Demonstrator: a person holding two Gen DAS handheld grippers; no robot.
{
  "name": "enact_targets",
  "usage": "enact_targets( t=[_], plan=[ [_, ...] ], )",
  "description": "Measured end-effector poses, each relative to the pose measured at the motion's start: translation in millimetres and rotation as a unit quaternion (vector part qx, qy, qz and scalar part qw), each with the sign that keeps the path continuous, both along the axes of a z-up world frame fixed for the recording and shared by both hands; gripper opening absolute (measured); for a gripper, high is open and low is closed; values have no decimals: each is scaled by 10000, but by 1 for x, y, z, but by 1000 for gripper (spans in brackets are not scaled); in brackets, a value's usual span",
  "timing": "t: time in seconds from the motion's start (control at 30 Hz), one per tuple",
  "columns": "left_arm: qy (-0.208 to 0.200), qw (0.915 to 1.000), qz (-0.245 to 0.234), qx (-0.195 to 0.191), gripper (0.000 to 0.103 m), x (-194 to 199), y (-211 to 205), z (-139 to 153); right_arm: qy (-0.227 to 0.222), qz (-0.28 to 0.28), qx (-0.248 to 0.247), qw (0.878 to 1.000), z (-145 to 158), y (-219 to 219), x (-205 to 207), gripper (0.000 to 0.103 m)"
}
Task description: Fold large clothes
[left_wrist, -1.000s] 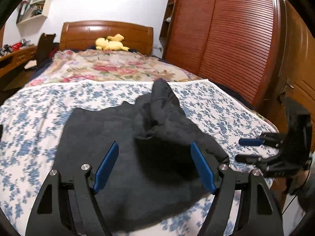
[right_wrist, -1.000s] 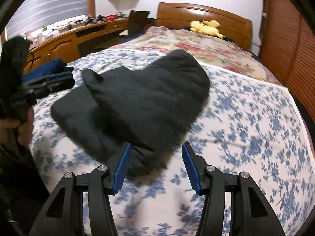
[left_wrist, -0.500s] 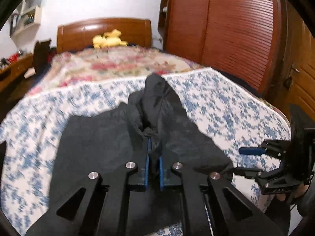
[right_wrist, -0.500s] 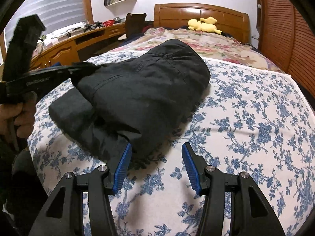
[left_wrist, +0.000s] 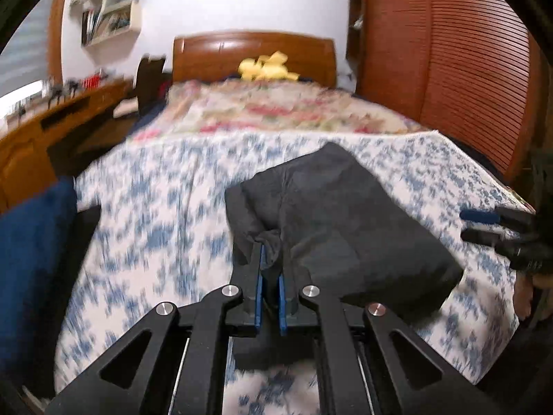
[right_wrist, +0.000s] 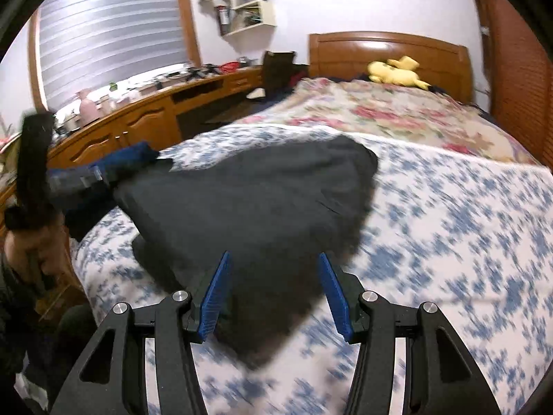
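A home bedroom: bed (right_wrist: 449,207) with wooden headboard (right_wrist: 387,48) ahead of the tongs, louvred wardrobe (left_wrist: 466,69) to their right, desk (right_wrist: 138,124) and blinded window (right_wrist: 110,34) to their left.

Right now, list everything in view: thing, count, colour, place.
dark garment: 1, charcoal, folded on the near half of the bed, a bunched edge pinched in the left tongs
floral sheet: 1, white with blue flowers, under the garment
flowered quilt: 1, cream and pink, far half of the bed
plush toy: 1, yellow, at the headboard
headboard: 1, brown wood, far end
wardrobe: 1, reddish slatted wood, beside the bed
desk: 1, brown wood, cluttered, under the window
wall shelf: 1, white, above the desk
blue cloth: 1, navy, bed's near edge
left tongs: 1, black, blue pads, shut on the garment
right tongs: 1, same, open over the garment
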State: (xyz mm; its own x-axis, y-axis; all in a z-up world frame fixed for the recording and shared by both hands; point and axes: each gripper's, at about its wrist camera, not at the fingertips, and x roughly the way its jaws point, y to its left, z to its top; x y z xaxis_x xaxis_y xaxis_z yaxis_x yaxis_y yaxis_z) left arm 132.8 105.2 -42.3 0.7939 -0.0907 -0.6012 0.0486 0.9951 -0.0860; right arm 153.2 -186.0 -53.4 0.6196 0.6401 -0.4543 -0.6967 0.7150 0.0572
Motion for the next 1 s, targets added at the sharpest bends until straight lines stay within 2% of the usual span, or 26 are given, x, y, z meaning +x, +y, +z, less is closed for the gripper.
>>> enact_targets(
  t=[0.07,0.13,0.23,0.4,0.53,0.63,0.7,0.73,0.77,0.83,1.0],
  plan=[
    [106,9999,6,-63,7,-3,3,-13,22,155,-47,9999,-2,13,4,55],
    [131,9999,25,30,7,-5,-3,-21,57,347,-143,9993,-5,26,8,55],
    [202,9996,80,196,7,-9,-8,-30,397,634,-359,9966,-21,38,21,55],
    [313,9988,76,368,8,-9,-13,-38,404,642,-712,9946,-42,45,27,55],
    [322,9986,130,406,9,-12,-15,-37,166,604,-863,9943,-43,50,22,55],
    [309,9984,170,450,17,-16,-16,-33,174,659,-706,9952,-45,45,21,55],
    [267,9984,134,479,31,-21,-18,-28,197,691,-648,9953,-45,43,20,55],
    [206,9987,92,466,47,-23,-18,-23,214,696,-638,9953,-44,43,17,55],
    [156,9988,71,453,56,-25,-18,-20,242,685,-609,9955,-43,42,18,55],
    [36,9991,48,422,66,-27,-18,-9,284,664,-569,9958,-40,38,16,55],
    [7,9990,85,430,67,-19,-17,4,321,608,-396,9968,-31,26,15,55]
  ],
)
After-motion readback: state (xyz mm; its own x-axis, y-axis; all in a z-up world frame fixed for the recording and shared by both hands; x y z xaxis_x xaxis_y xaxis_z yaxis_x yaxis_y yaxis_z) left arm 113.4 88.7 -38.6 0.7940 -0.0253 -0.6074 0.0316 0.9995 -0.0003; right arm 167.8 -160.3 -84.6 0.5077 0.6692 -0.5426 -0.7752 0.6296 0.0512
